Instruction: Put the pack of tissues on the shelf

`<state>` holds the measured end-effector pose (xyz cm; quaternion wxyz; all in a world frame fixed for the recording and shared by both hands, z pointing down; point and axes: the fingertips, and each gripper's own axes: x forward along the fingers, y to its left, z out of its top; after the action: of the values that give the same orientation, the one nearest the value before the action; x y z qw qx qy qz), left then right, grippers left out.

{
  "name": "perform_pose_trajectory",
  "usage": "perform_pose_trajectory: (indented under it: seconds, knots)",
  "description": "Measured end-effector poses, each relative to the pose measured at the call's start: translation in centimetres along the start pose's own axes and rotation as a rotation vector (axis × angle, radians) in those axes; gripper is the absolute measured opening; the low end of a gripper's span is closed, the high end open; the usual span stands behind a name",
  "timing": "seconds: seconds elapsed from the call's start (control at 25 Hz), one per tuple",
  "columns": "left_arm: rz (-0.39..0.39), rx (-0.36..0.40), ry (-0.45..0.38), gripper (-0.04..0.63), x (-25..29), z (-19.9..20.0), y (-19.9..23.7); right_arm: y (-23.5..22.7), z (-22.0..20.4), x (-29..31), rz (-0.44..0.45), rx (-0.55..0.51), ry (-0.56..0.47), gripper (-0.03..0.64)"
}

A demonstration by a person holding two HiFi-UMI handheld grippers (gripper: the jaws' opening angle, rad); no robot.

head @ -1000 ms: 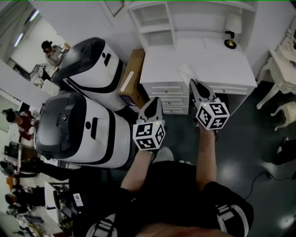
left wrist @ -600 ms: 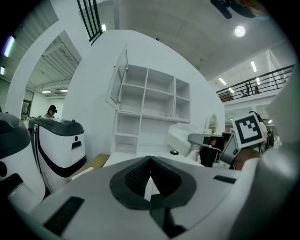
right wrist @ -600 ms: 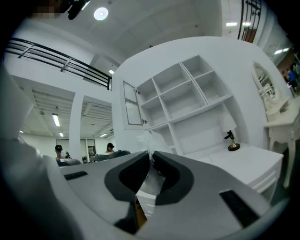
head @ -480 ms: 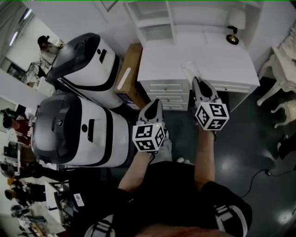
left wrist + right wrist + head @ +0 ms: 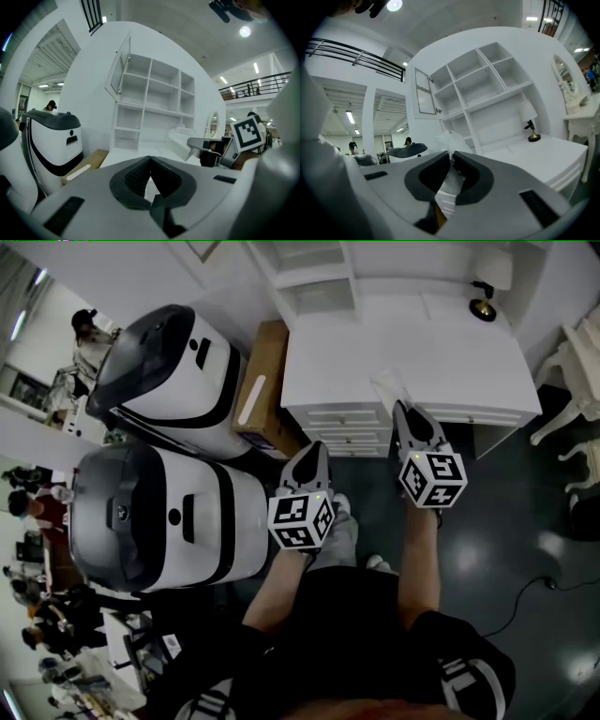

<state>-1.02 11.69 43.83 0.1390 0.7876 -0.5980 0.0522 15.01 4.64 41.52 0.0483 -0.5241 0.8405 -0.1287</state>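
The pack of tissues (image 5: 385,388) is a white, crinkly plastic pack, and my right gripper (image 5: 401,411) is shut on its near end, holding it over the front edge of the white desk (image 5: 441,352). In the right gripper view the pack (image 5: 451,137) sticks up between the jaws, with the white shelf unit (image 5: 487,89) behind it. My left gripper (image 5: 314,450) hangs in front of the desk drawers, shut with nothing in it; its tips (image 5: 150,159) meet. The shelf (image 5: 305,277) stands at the desk's back left, its compartments bare. From the left gripper view the pack (image 5: 180,139) shows at right.
Two large white-and-black machines (image 5: 178,371) (image 5: 159,521) stand at the left, with a cardboard box (image 5: 262,395) between them and the desk. A small lamp (image 5: 487,296) sits at the desk's back right. A white chair (image 5: 572,362) is at the far right. People stand far left.
Both grippers and the person have come closer to the desk, which now fills more of the head view. The pack stays in the right gripper.
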Motion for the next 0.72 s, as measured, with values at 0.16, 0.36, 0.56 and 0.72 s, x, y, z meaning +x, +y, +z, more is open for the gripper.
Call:
perform_pose_trajectory:
  seconds: [0.16,0.36,0.56,0.72]
  knots:
    - [0.023,-0.052,0.002,0.009,1.7,-0.7,2.3,0.1,-2.4,2.7,0.009,0.022,0.045,0.038]
    - [0.042,-0.108,0.003,0.011,3.8,-1.7,4.5,0.2,-4.1,4.8,-0.012,0.009,0.052,0.038]
    - [0.083,-0.138,0.044,0.011,6.8,-2.4,7.7,0.6,-4.8,7.5,-0.013,-0.013,0.068,0.038]
    - [0.104,-0.165,0.050,0.011,9.3,-2.7,9.6,0.6,-5.4,9.6,-0.008,-0.042,0.102,0.038]
